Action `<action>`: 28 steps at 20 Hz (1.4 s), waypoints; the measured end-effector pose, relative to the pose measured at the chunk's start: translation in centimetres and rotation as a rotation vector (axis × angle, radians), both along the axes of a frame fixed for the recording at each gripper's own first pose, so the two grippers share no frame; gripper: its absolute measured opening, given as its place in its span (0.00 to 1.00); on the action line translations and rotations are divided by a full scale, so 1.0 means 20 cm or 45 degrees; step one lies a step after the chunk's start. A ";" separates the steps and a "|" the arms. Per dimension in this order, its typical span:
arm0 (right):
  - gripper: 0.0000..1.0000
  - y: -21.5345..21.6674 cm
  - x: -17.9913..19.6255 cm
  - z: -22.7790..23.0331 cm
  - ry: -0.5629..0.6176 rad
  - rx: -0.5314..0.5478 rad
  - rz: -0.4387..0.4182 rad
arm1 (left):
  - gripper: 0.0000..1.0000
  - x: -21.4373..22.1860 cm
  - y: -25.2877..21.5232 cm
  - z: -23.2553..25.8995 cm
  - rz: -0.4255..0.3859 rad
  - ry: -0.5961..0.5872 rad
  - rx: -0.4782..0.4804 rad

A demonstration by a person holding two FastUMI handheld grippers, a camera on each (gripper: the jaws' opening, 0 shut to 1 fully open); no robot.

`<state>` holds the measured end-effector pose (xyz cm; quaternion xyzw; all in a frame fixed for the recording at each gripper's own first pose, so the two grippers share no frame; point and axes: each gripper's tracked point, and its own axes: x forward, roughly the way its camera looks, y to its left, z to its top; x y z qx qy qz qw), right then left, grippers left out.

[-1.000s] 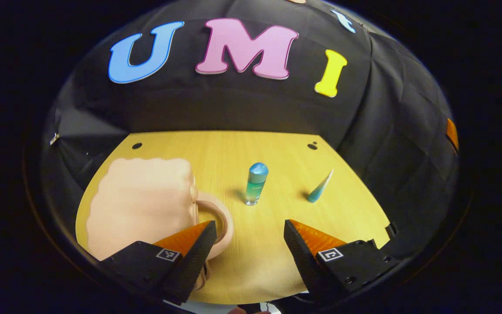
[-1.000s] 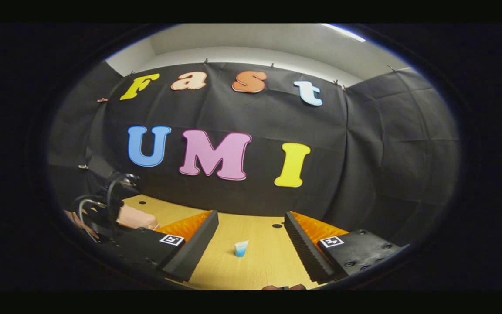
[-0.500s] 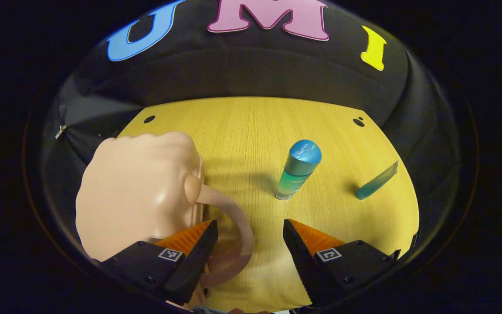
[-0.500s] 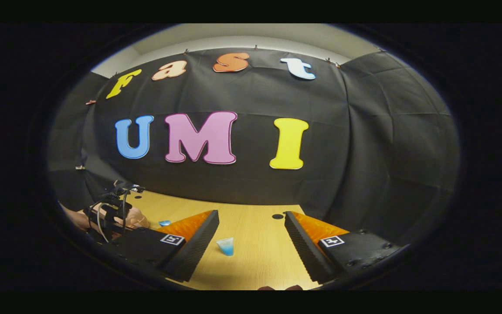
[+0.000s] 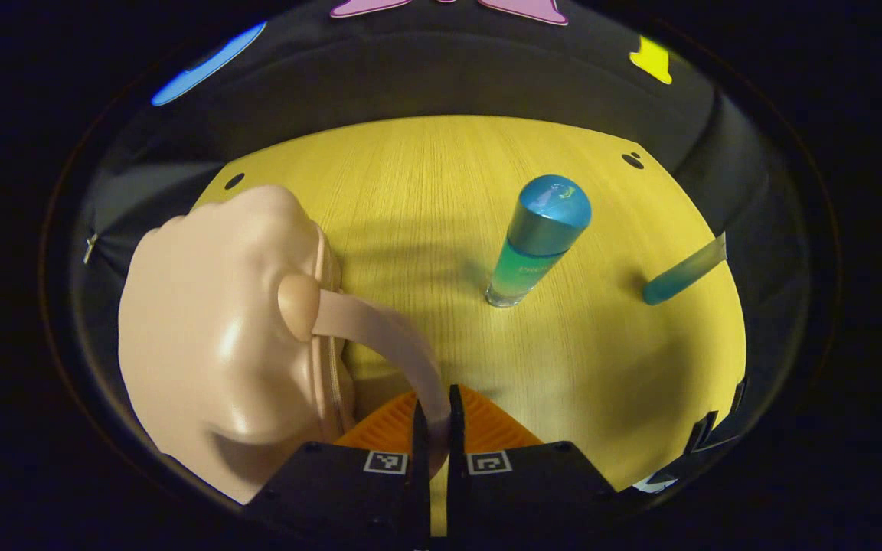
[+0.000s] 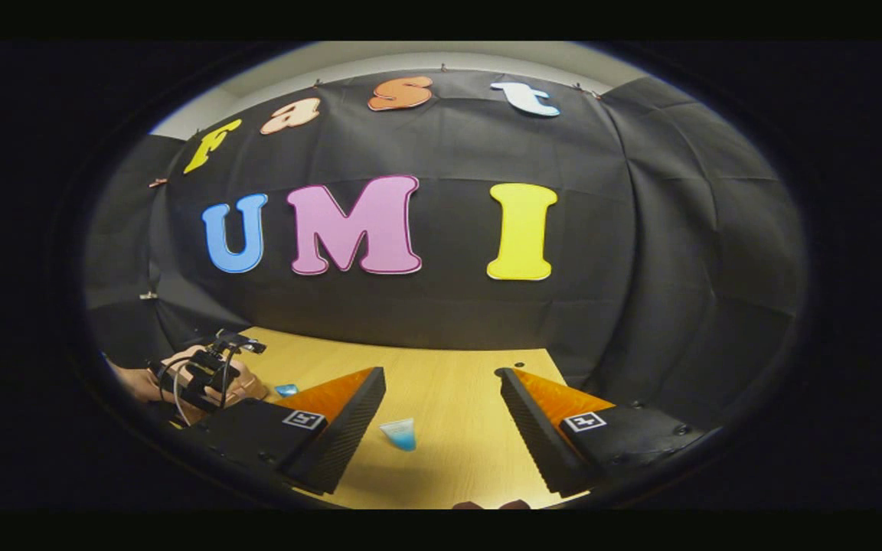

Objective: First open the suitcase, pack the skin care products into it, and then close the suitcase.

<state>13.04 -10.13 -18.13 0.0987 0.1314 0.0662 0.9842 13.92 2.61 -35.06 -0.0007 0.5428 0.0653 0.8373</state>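
A small peach suitcase lies closed on the wooden table, at the left in the left gripper view. Its curved handle runs down between the fingers of my left gripper, which is shut on it. A teal bottle with a blue cap stands upright to the right of the case. Farther right, a teal tube lies on the table. In the right gripper view my right gripper is held open above the table with nothing between its fingers; the tube lies just ahead of it.
In the right gripper view a hand holds the left gripper at the far left, with the bottle's blue cap beside it. Black cloth walls close off the table's far and right sides. Small dark holes mark the table's far corners.
My left gripper moved forward and down, then closed its fingers on the suitcase handle. The right gripper drifted slightly and stayed open.
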 end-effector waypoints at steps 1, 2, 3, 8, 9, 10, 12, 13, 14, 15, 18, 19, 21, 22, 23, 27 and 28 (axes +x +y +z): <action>0.96 0.00 0.01 -0.02 0.005 0.006 0.001 | 0.13 0.00 -0.01 0.04 -0.001 -0.005 -0.007; 0.96 -0.01 0.02 -0.03 0.011 0.007 0.000 | 0.13 0.00 -0.02 0.09 -0.003 -0.014 -0.023; 0.96 0.00 0.03 -0.05 0.022 0.008 0.004 | 0.13 0.01 -0.02 0.17 -0.014 -0.035 -0.037; 0.98 0.10 0.08 -0.02 0.003 0.013 0.024 | 0.13 0.01 0.10 0.63 0.013 -0.230 -0.107; 0.98 0.14 0.10 -0.01 0.001 0.005 0.029 | 0.13 -0.01 0.14 0.72 0.029 -0.270 -0.129; 1.00 0.18 0.11 0.02 -0.006 -0.006 0.033 | 0.13 -0.02 0.19 0.81 0.038 -0.310 -0.150; 0.98 0.29 0.12 0.13 -0.048 -0.026 0.012 | 0.13 -0.11 0.46 1.08 0.041 -0.404 -0.195; 1.00 0.33 0.12 0.16 -0.055 -0.036 -0.003 | 0.13 -0.17 0.56 1.14 0.046 -0.413 -0.199; 0.98 0.40 0.11 0.22 -0.071 -0.045 -0.030 | 0.13 -0.23 0.71 1.21 0.042 -0.420 -0.188; 0.98 0.44 0.11 0.26 -0.090 -0.053 -0.045 | 0.13 -0.28 0.87 1.28 0.029 -0.441 -0.134; 0.98 0.57 0.10 0.31 -0.092 -0.080 -0.070 | 0.12 -0.39 1.30 1.39 0.043 -0.481 0.028; 0.98 0.61 0.10 0.35 -0.104 -0.081 -0.080 | 0.13 -0.42 1.43 1.41 0.050 -0.495 0.067; 0.98 0.68 0.10 0.38 -0.105 -0.074 -0.095 | 0.12 -0.46 1.71 1.40 0.062 -0.519 0.133; 0.97 0.72 0.10 0.38 -0.094 -0.075 -0.105 | 0.12 -0.46 1.85 1.38 0.061 -0.530 0.160; 0.97 0.75 0.09 0.38 -0.082 -0.075 -0.115 | 0.12 -0.48 2.02 1.33 0.084 -0.534 0.206; 0.97 0.86 0.05 0.40 -0.040 -0.109 -0.152 | 0.12 -0.53 2.55 1.01 0.215 -0.481 0.308; 0.96 0.88 0.04 0.40 -0.024 -0.136 -0.157 | 0.12 -0.53 2.63 0.90 0.236 -0.464 0.293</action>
